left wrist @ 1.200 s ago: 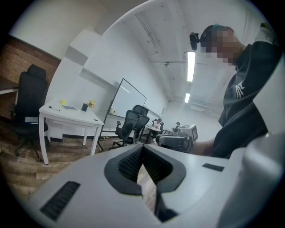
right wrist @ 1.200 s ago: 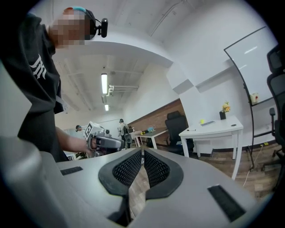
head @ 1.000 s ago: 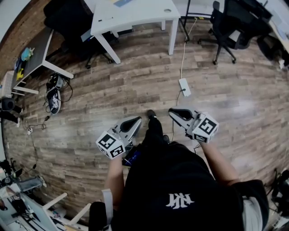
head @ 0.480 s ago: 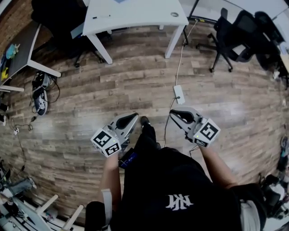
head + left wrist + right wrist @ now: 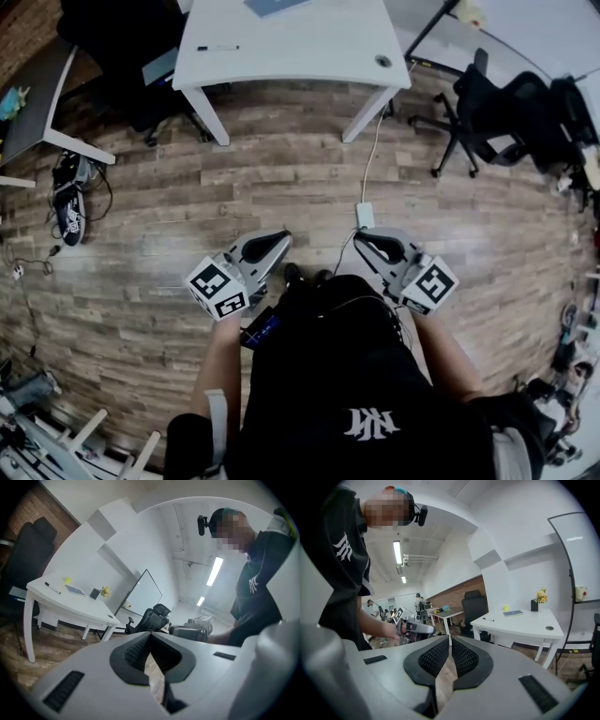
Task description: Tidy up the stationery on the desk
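Observation:
A white desk (image 5: 309,52) stands ahead across the wood floor. On it lie a black marker pen (image 5: 217,48) and a blue notebook (image 5: 272,6). In the right gripper view the desk (image 5: 525,623) also carries a pen (image 5: 488,619), a notebook (image 5: 513,613), a black pot with yellow flowers (image 5: 535,604) and a small yellow item (image 5: 506,608). My left gripper (image 5: 279,241) and right gripper (image 5: 362,240) are held level in front of my body, well short of the desk. Both are shut with nothing between the pads.
A power strip (image 5: 365,216) with its cable lies on the floor just ahead of the right gripper. Black office chairs (image 5: 511,108) stand at the right, another chair (image 5: 122,56) sits left of the desk. Shoes (image 5: 67,202) lie by a grey desk (image 5: 33,108).
The white desk and power strip have drawn nearer as the person walks toward them. Both grippers stay shut and empty in front of the body.

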The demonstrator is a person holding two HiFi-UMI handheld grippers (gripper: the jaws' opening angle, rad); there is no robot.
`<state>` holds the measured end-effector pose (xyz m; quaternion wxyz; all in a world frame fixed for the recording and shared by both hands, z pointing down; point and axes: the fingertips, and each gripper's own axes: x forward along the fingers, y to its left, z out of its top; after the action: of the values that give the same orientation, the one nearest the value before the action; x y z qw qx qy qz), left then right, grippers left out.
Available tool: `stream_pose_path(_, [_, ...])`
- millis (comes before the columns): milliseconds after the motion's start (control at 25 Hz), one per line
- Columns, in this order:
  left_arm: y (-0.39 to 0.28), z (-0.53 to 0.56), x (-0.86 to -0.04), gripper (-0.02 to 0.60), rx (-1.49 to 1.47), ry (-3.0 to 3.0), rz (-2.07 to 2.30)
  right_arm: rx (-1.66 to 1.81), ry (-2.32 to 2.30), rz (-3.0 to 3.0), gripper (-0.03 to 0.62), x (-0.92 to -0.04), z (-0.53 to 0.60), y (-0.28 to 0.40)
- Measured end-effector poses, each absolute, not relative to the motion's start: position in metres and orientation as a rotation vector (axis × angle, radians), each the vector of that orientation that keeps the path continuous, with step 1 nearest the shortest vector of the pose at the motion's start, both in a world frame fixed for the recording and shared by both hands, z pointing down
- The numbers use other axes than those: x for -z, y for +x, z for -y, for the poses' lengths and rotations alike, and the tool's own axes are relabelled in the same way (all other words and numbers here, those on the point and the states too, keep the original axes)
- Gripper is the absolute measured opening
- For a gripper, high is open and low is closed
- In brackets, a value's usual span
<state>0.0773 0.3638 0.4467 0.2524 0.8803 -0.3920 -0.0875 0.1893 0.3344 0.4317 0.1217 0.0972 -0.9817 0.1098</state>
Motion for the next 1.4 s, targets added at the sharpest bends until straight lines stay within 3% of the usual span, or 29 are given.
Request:
stream_pose_path(360, [0.063,-0.301,-0.450,0.002,0.200,2.409,1.081,-0.340,0.274,2.894,0.043,-0.444,-0.265,0.172])
stream_pose_path(1000, [-0.005,-0.065,-0.417,0.002,0.145,2.367,1.243,-0.276,0.102,2.968,0.043,-0.424,-0.022,0.104])
stream_pose_path(1400, [-0.056,0.030,-0.408,0.002,0.134,2.361,1.323,-0.302,0.042,2.971,0.043,-0.432,0.065,0.050])
